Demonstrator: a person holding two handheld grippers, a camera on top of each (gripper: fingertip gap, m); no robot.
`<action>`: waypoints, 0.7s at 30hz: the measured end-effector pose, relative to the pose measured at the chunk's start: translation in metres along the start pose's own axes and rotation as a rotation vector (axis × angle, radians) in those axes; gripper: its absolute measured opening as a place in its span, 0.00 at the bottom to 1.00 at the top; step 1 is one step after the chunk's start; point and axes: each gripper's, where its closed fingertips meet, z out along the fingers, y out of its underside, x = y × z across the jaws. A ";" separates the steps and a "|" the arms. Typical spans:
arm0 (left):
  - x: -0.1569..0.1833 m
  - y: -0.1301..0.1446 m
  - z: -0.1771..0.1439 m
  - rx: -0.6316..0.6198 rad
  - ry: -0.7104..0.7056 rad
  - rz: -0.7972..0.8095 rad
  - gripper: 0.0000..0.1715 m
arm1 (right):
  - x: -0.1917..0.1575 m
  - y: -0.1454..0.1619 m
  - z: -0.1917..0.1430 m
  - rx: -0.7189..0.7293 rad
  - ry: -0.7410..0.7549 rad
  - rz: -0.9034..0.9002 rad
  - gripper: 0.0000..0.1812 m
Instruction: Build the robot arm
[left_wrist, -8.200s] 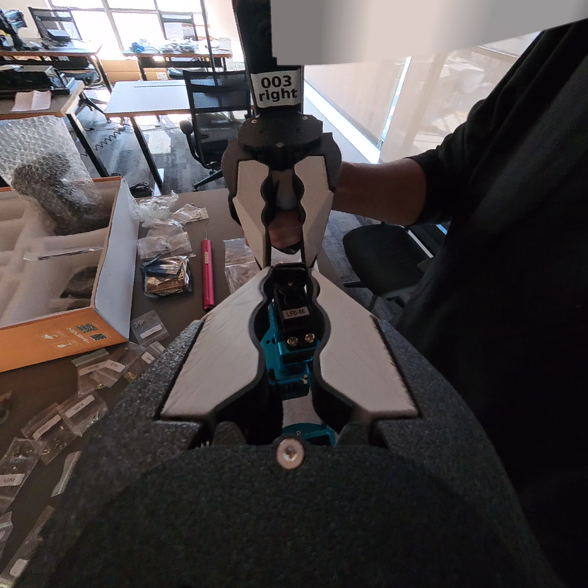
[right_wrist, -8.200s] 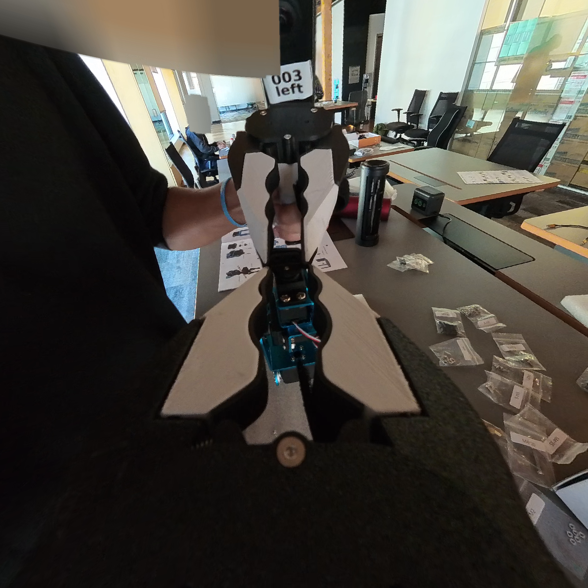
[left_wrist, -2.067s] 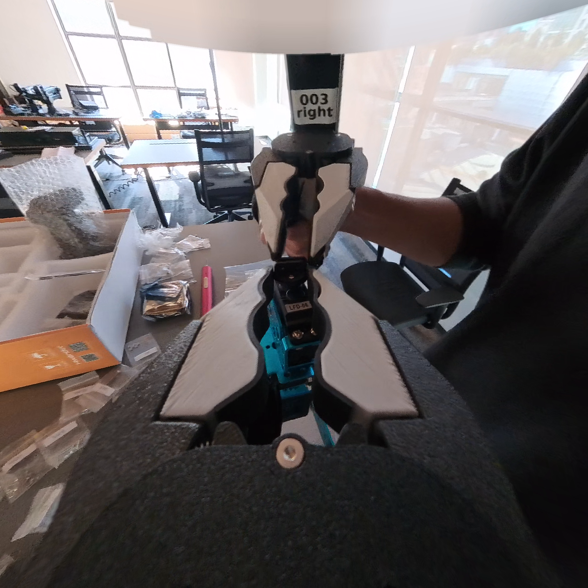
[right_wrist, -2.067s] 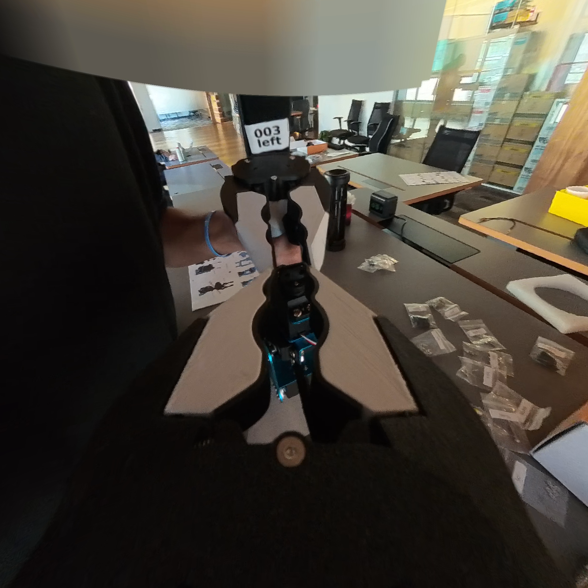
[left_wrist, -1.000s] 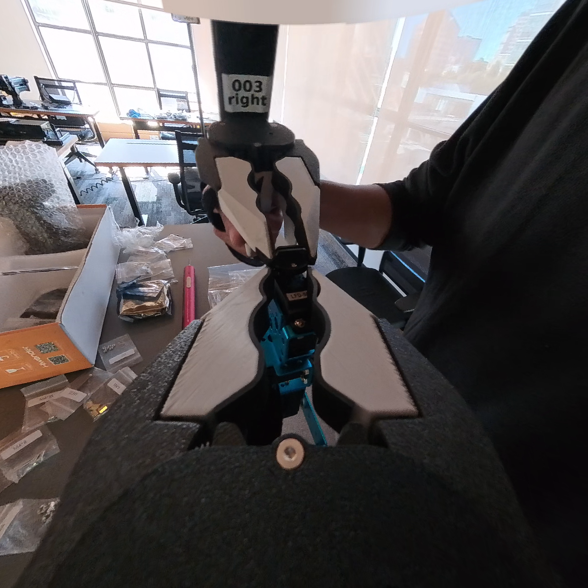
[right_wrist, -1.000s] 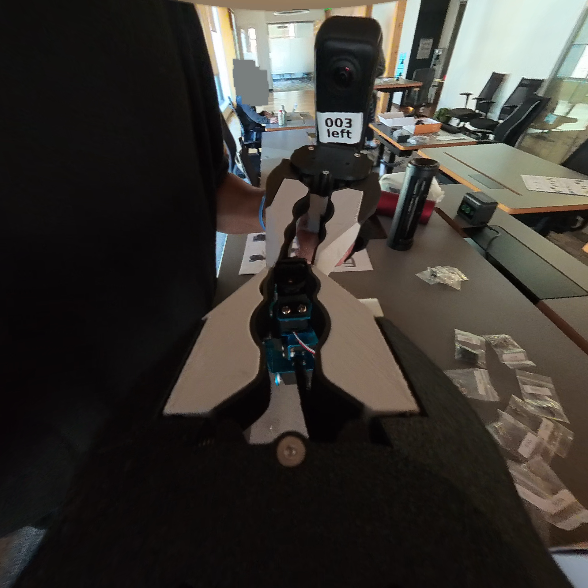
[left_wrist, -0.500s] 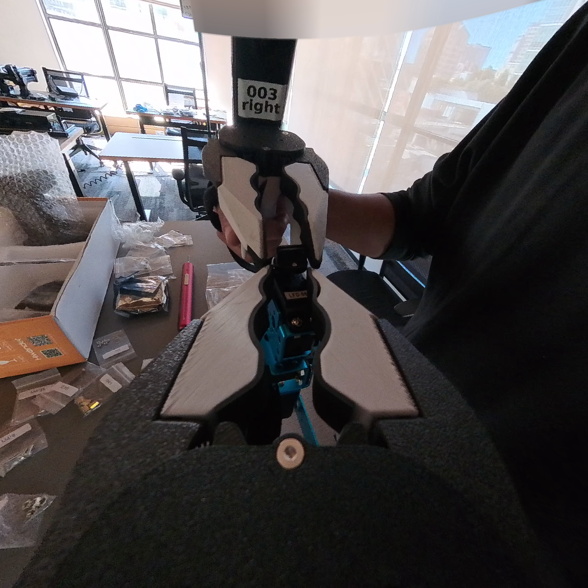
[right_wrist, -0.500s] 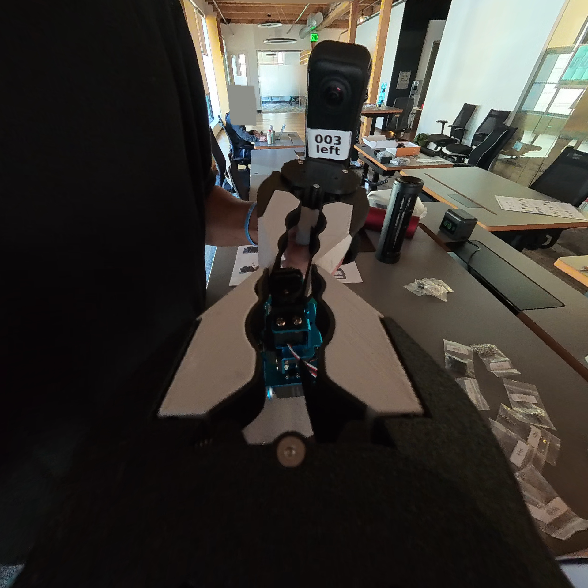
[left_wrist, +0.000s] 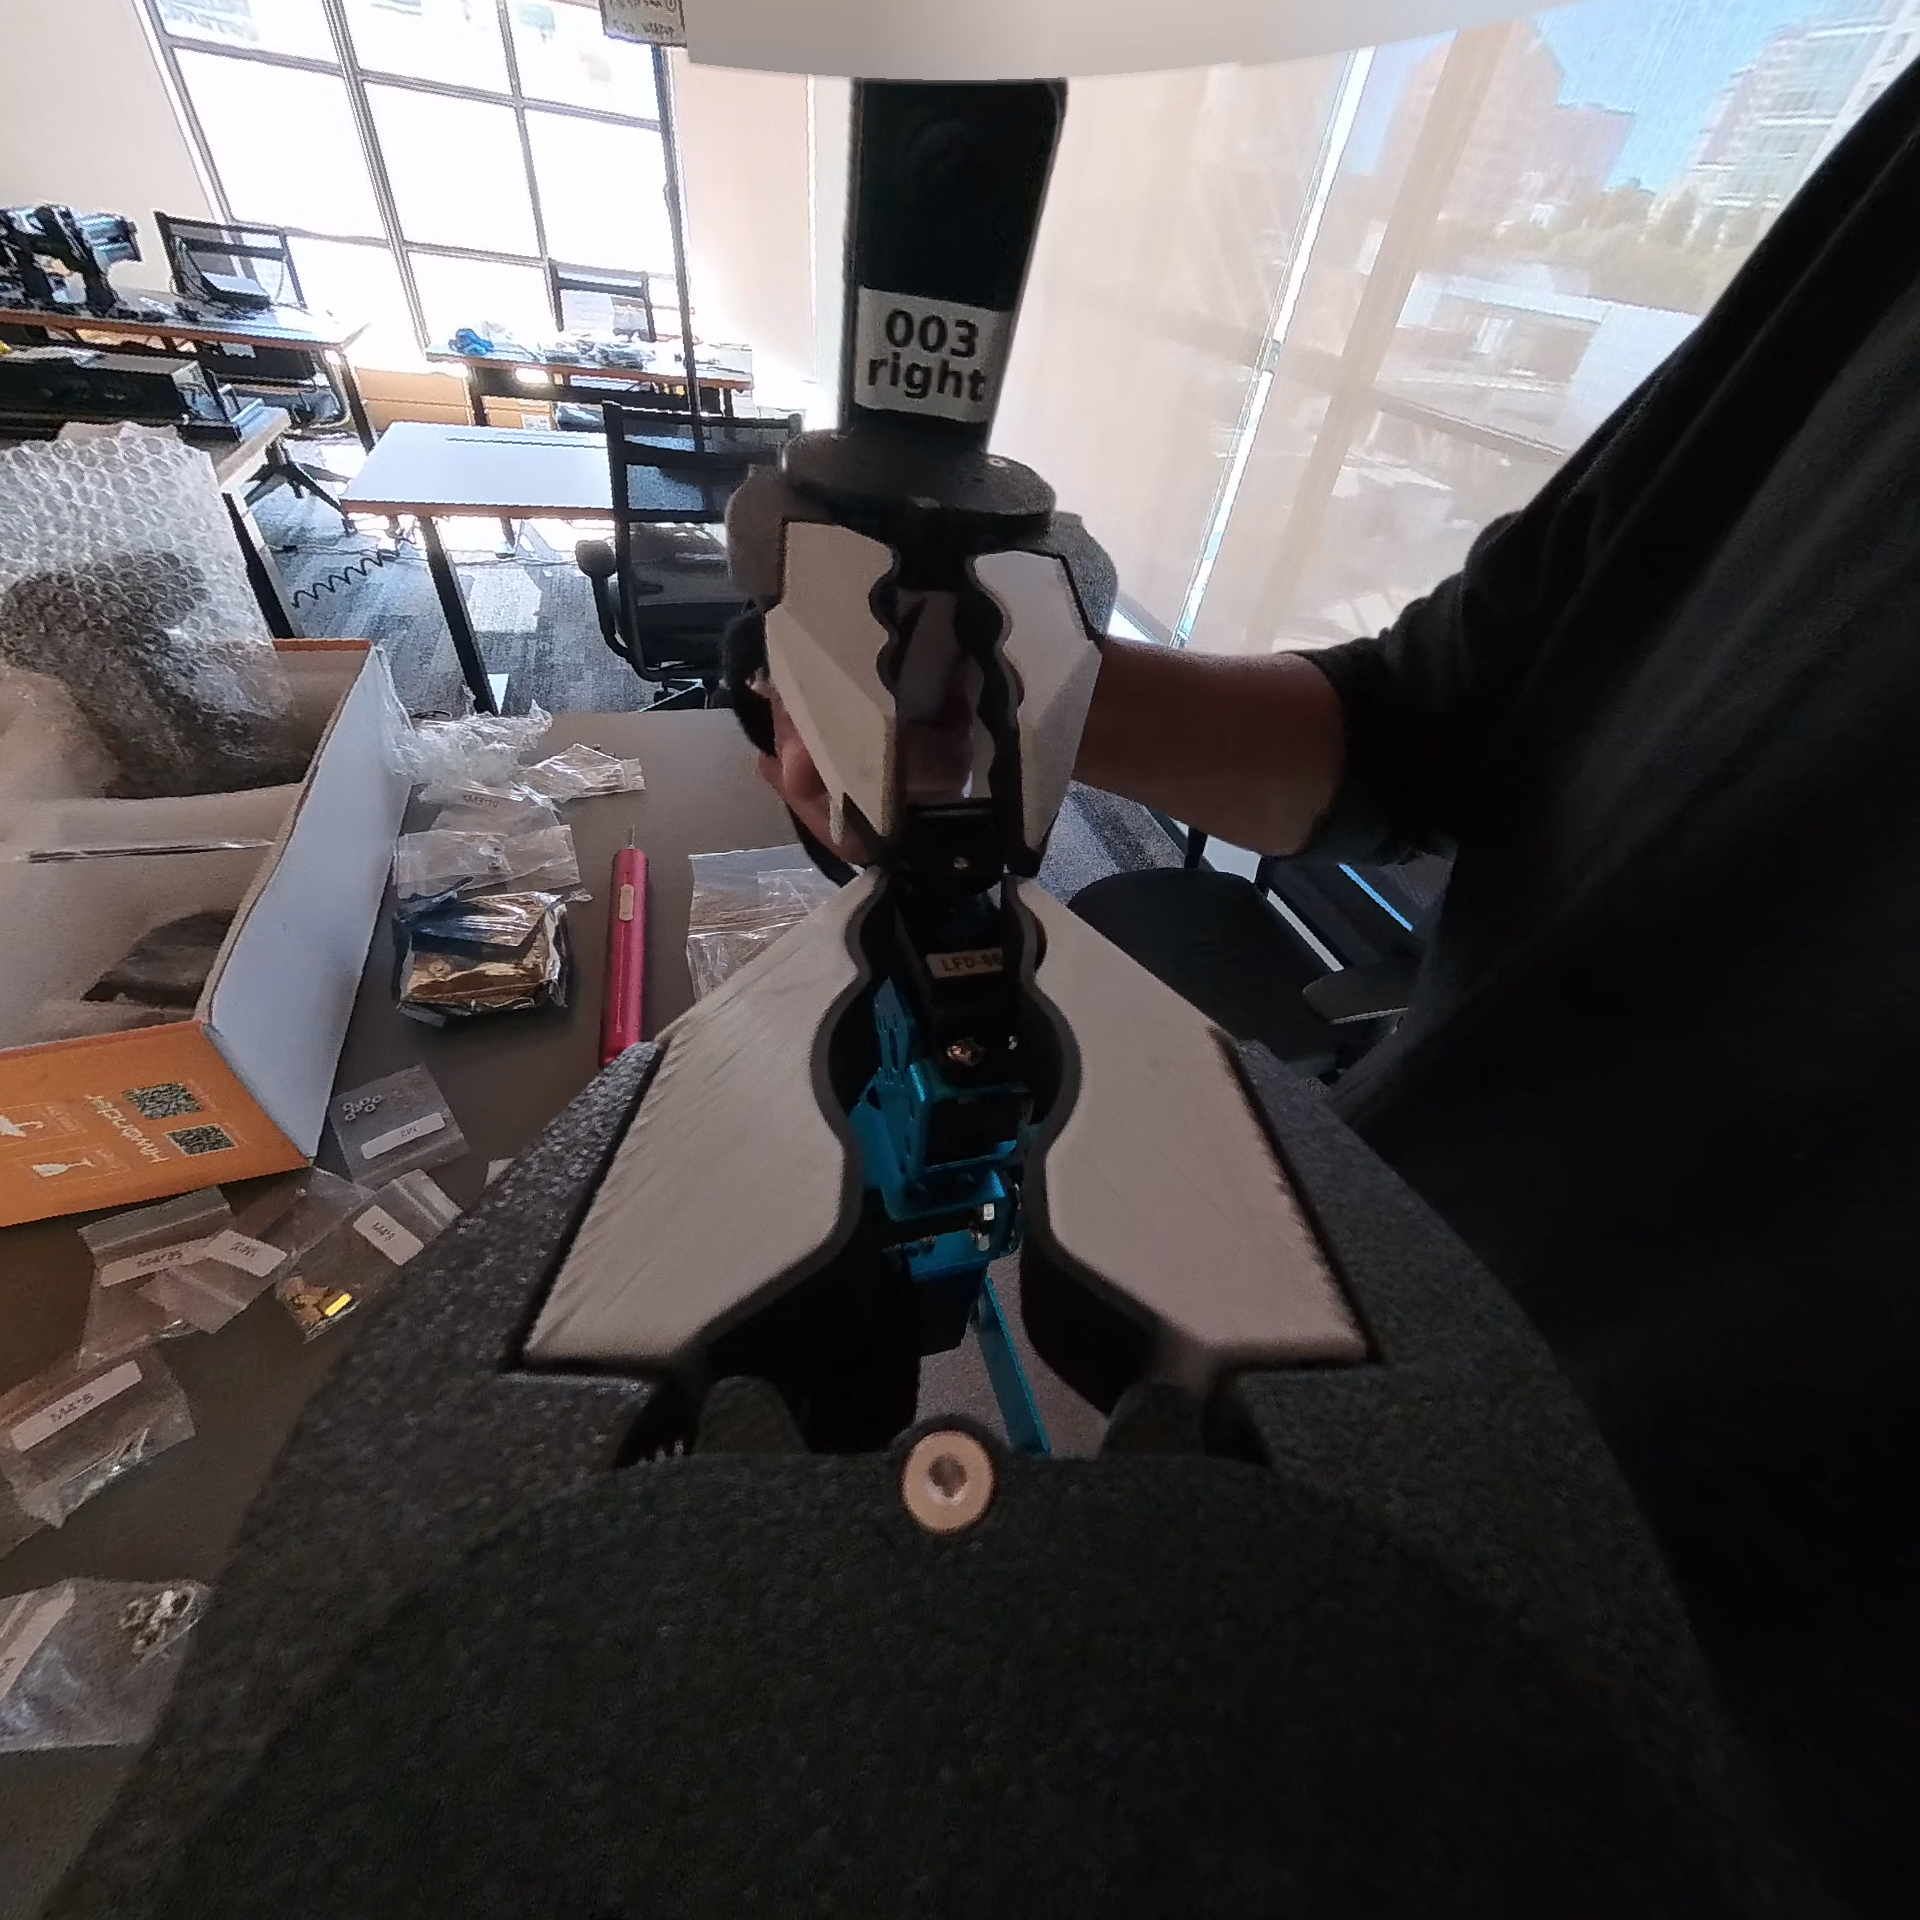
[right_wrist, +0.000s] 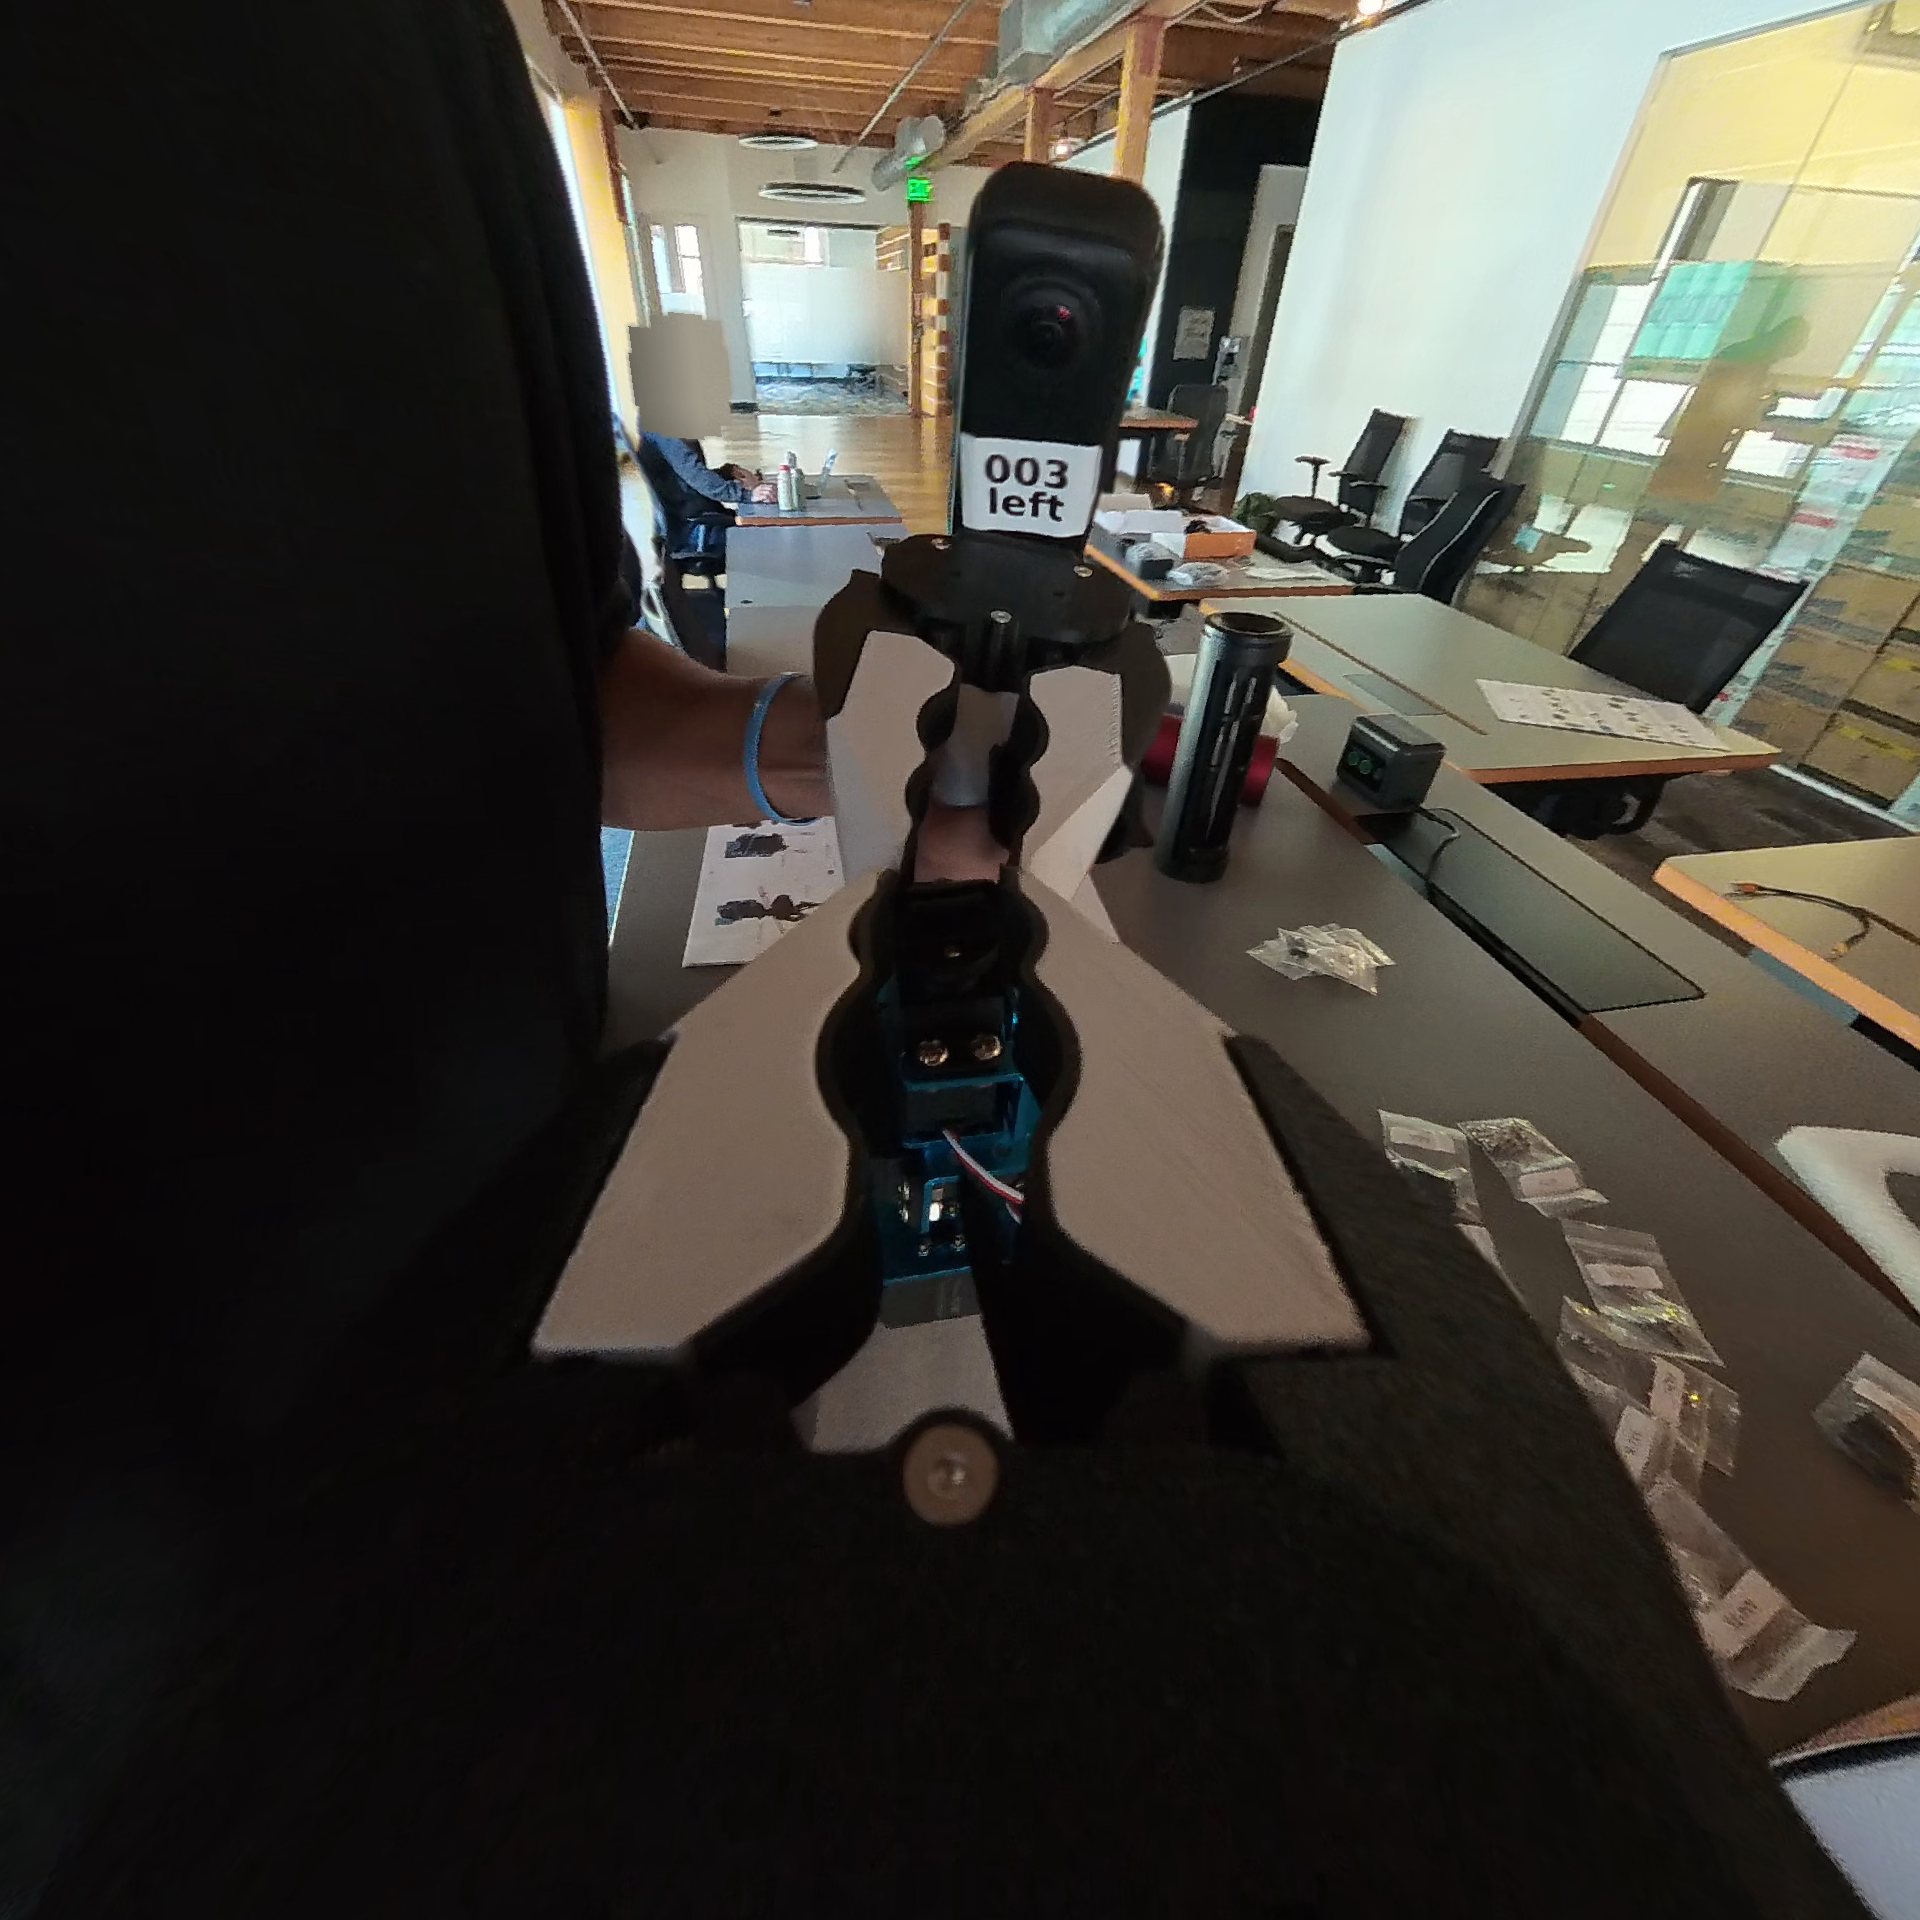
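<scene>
Tip to tip above the counter (left_wrist: 665, 748), left hand-held gripper (left_wrist: 940, 894) and right hand-held gripper (right_wrist: 940, 894) stay clamped on the blue-and-black servo assembly (left_wrist: 935, 1122), merely reoriented.

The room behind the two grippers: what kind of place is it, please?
Most likely an open-plan office used as a workshop. Long desks with black office chairs fill the room, and small labelled parts bags lie beside an open cardboard box on the near table.

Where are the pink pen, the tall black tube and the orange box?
pink pen (left_wrist: 624, 956), left wrist view, middle of its barrel.
tall black tube (right_wrist: 1226, 743), right wrist view, middle of its side.
orange box (left_wrist: 312, 883), left wrist view, white end wall.
</scene>
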 end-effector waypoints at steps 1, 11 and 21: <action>0.000 0.000 0.000 0.000 -0.001 0.000 0.13 | 0.000 0.000 0.000 0.002 0.010 -0.002 0.09; 0.000 0.000 -0.002 -0.004 -0.030 0.013 0.12 | 0.002 0.000 0.001 -0.032 0.107 -0.042 0.09; 0.001 0.000 -0.002 -0.003 -0.066 0.022 0.15 | 0.004 0.000 -0.003 -0.027 0.150 -0.028 0.10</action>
